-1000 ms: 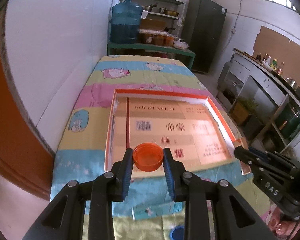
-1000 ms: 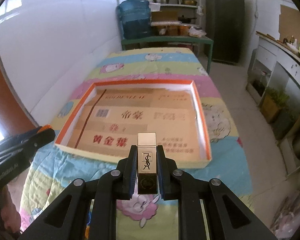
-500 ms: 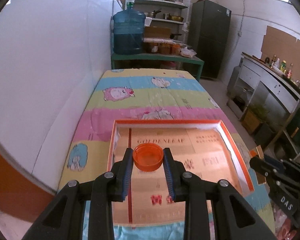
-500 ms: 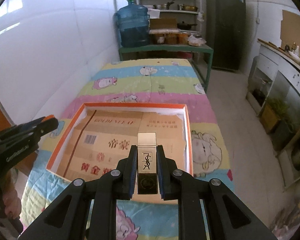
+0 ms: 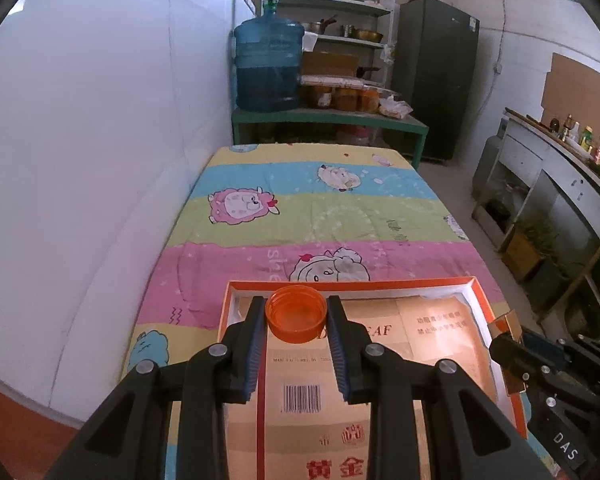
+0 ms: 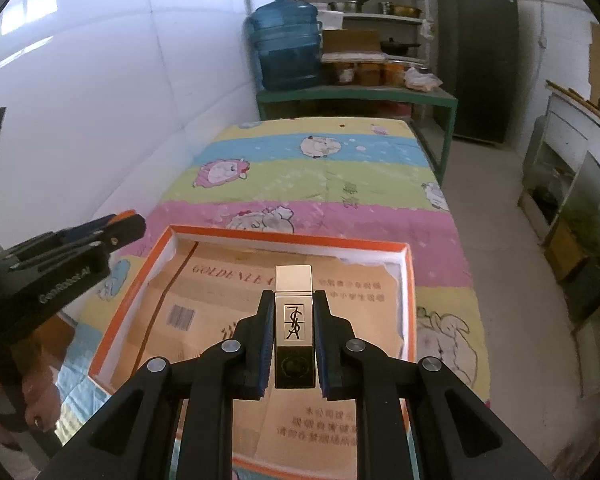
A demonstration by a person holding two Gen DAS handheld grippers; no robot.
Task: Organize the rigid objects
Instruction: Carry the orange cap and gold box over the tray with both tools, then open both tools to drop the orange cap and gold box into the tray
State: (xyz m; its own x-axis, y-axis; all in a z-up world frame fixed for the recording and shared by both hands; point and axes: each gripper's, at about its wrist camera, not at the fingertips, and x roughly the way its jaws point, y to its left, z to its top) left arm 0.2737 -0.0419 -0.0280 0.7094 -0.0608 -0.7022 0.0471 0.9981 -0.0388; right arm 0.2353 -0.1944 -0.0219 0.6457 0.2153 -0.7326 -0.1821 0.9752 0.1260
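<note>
My left gripper [image 5: 296,316] is shut on an orange plastic cap [image 5: 295,313] and holds it over the far left part of an orange-rimmed shallow box [image 5: 380,283] lined with cardboard. My right gripper [image 6: 293,316] is shut on a gold rectangular lipstick case [image 6: 294,326] with a black logo, held above the same box [image 6: 288,240]. The right gripper also shows at the right edge of the left wrist view [image 5: 512,350]. The left gripper also shows at the left of the right wrist view [image 6: 120,228].
The box lies on a table with a striped cartoon cloth [image 5: 320,200]. A white wall [image 5: 100,140] runs along the left. A blue water jug [image 5: 269,66] on a green bench [image 5: 328,118] stands beyond the table's far end. Counters [image 5: 560,168] line the right.
Both grippers have moved forward over the box, still holding the cap and the lipstick case. The box's near rim has passed under them.
</note>
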